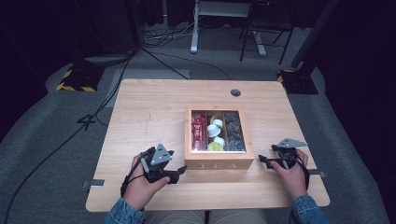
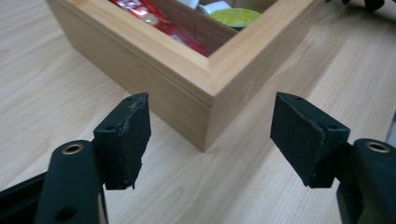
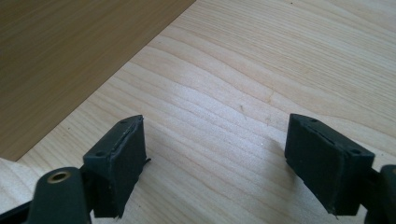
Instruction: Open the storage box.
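The tea box (image 1: 219, 158) sits at centre frame. Both grippers flank its lower corners, left gripper (image 1: 180, 173) and right gripper (image 1: 264, 162), jaws spread and empty, seemingly placed to steady or open it.

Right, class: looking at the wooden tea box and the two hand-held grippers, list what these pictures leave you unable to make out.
- Tea box: in the high view the items in its compartments are too small to identify, beyond red packets on the left.
- Left gripper view: the top edge cuts off the box; only one corner shows.
- Right gripper view: the brown surface at upper left is cut off, so it cannot be identified.
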Demonstrator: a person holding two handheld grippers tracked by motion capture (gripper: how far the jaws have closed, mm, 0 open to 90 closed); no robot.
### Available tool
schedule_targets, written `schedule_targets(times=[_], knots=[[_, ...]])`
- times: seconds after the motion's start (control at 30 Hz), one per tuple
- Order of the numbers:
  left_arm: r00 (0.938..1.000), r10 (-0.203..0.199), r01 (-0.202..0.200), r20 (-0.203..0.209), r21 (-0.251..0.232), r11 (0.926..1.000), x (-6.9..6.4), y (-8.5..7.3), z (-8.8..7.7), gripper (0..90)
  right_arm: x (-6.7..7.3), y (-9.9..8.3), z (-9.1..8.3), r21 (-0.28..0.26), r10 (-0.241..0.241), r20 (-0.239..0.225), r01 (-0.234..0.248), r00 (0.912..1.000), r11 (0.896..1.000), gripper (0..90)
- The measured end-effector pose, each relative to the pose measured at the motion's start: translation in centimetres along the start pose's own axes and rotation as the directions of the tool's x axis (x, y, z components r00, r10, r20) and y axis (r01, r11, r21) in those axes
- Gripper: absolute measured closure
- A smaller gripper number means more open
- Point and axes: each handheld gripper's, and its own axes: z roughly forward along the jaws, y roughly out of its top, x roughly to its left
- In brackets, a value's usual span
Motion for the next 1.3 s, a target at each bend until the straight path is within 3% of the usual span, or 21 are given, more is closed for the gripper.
schedule_targets(times=[0.23, 0.4, 0.53, 0.63, 0.73, 0.87, 1.07, 1.2, 1.3], knots=[[0.9998, 0.003, -0.002, 0.022, -0.007, 1.0000, -1.4, -0.3, 1.6, 31.2, 0.0, 0.0, 0.0, 0.000, 0.000, 0.000, 0.000, 1.0000, 1.000, 20.7], [0.9998, 0.001, -0.002, -0.020, -0.011, 0.9999, -1.5, -0.8, 2.5, 32.8, 0.0, 0.0, 0.0, 0.000, 0.000, -0.001, 0.000, 1.0000, 1.000, 20.7], [0.9978, -0.018, 0.016, -0.063, -0.030, 0.9994, -1.2, -1.3, 2.9, 40.9, 0.0, 0.0, 0.0, 0.001, 0.000, -0.001, 0.000, 1.0000, 1.000, 20.7], [0.9960, -0.033, 0.029, -0.083, -0.049, 0.9984, -1.0, -1.5, 3.0, 52.1, 0.0, 0.0, 0.0, 0.001, -0.001, -0.002, 0.001, 1.0000, 1.000, 20.6], [0.9956, -0.036, 0.031, -0.086, -0.055, 0.9980, -0.9, -1.6, 2.8, 63.0, 0.0, 0.0, 0.0, 0.001, -0.001, -0.001, 0.001, 1.0000, 1.000, 20.7], [0.9969, -0.029, 0.026, -0.073, -0.043, 0.9987, -0.9, -1.6, 2.7, 71.0, -0.1, 0.0, 0.0, 0.001, -0.001, 0.000, 0.001, 1.0000, 1.000, 20.7], [0.9969, -0.002, 0.000, -0.079, -0.020, 0.9998, -1.0, -1.6, 2.8, 78.2, 0.0, 0.0, 0.0, 0.001, -0.001, -0.002, 0.001, 1.0000, 1.000, 20.7], [0.9970, -0.006, 0.004, -0.077, -0.019, 0.9998, -0.9, -1.6, 2.8, 79.7, -0.1, 0.0, 0.0, 0.000, -0.004, -0.004, 0.004, 1.0000, 1.000, 21.5], [0.9975, -0.016, 0.014, -0.070, -0.019, 0.9997, -0.9, -1.6, 2.8, 80.4, -0.4, 0.2, -0.5, -0.002, -0.014, -0.057, 0.014, 0.9983, 1.000, 23.9]])
